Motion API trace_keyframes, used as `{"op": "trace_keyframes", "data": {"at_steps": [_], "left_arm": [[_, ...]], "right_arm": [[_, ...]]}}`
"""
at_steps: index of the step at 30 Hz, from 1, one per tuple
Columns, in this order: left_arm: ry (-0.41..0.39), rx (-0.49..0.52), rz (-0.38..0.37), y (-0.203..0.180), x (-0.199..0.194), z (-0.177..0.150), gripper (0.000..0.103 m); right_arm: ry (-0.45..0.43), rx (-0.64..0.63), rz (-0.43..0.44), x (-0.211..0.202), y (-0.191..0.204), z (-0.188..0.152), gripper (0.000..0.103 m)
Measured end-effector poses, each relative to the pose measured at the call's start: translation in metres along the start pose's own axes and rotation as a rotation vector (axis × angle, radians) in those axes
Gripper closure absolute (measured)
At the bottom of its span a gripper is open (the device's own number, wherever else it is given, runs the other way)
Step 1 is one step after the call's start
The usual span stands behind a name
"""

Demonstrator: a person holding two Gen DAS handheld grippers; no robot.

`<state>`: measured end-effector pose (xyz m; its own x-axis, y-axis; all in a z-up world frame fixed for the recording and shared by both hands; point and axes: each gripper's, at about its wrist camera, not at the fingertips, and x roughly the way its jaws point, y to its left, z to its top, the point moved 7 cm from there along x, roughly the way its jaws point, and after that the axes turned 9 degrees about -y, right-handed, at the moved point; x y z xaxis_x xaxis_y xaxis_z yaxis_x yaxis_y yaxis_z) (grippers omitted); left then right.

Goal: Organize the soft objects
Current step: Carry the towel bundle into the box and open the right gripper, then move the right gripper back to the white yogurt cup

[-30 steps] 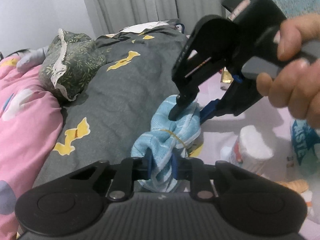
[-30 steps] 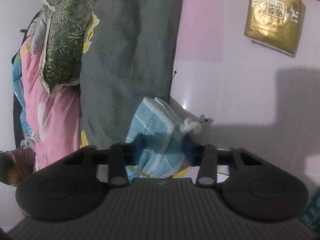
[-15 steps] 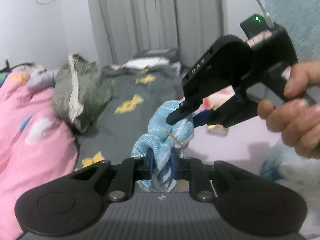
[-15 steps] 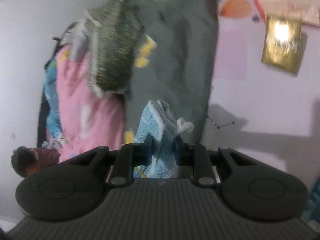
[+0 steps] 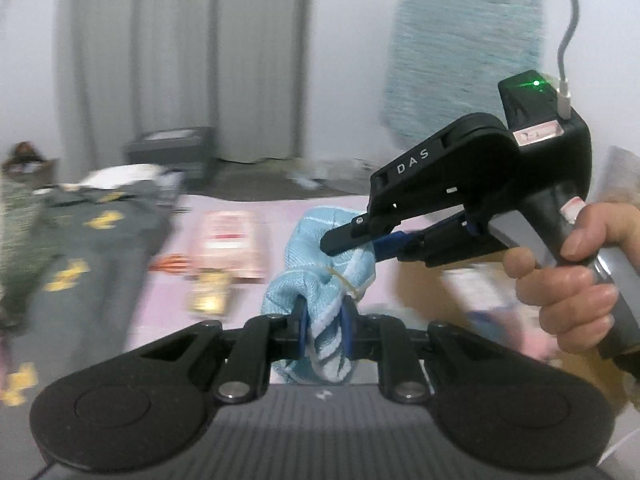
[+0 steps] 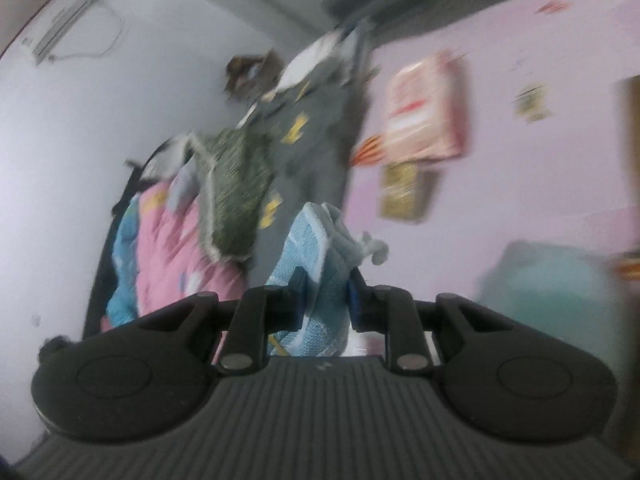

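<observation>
Both claws have risen since the earlier frames, carrying the blue towel (image 5: pixel 320 292) up off the bed (image 5: pixel 168 292); the grey blanket (image 5: pixel 100 240) and pink quilt (image 6: pixel 168 248), close beneath it before, now lie well below and off to the side.

Item: blue towel, bunched, held in the air above the bed's pink sheet.
Left claw (image 5: pixel 323 322): clamped on the towel's lower end.
Right claw (image 6: pixel 325 298): clamped on its other end; a hand (image 5: pixel 576 276) grips the handle.
Landmark: bed, strewn with packets, blurred by motion.
Status, judged: pick-up is done and the towel hangs between two grips, likely ready for spreading or folding. Placement spot not evident.
</observation>
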<state>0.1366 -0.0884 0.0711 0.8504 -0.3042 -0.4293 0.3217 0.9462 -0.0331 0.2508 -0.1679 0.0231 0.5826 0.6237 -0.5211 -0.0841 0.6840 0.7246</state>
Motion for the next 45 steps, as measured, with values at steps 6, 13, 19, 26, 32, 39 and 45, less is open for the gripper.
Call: {"op": "trace_keyframes", "data": {"at_steps": [6,13,19,26,32,39,45], "left_arm": [[0.104,-0.019,-0.238,-0.11,0.042,-0.005,0.086],[0.263,-0.055,-0.427,-0.216,0.095,-0.036,0.086],[0.371,-0.035,-0.467,-0.283,0.134,-0.074,0.084],[0.476,0.005,-0.453,-0.303,0.17,-0.107,0.069],[0.514,-0.041,-0.448,-0.296,0.177,-0.113,0.055],[0.482,-0.038,-0.454,-0.292,0.168,-0.104,0.041],[0.459,-0.062,-0.449,-0.278,0.152,-0.091,0.038]], "right_arm": [[-0.115,0.008,-0.168,-0.106,-0.082,0.022,0.084],[-0.156,-0.008,-0.398,-0.197,-0.177,0.029,0.084],[-0.107,-0.073,-0.555,-0.221,-0.244,0.034,0.084],[-0.028,-0.216,-0.679,-0.208,-0.281,0.038,0.08],[-0.034,-0.282,-0.69,-0.202,-0.281,0.045,0.077],[-0.09,-0.268,-0.68,-0.213,-0.269,0.052,0.07],[-0.203,-0.192,-0.605,-0.241,-0.251,0.052,0.068]]}}
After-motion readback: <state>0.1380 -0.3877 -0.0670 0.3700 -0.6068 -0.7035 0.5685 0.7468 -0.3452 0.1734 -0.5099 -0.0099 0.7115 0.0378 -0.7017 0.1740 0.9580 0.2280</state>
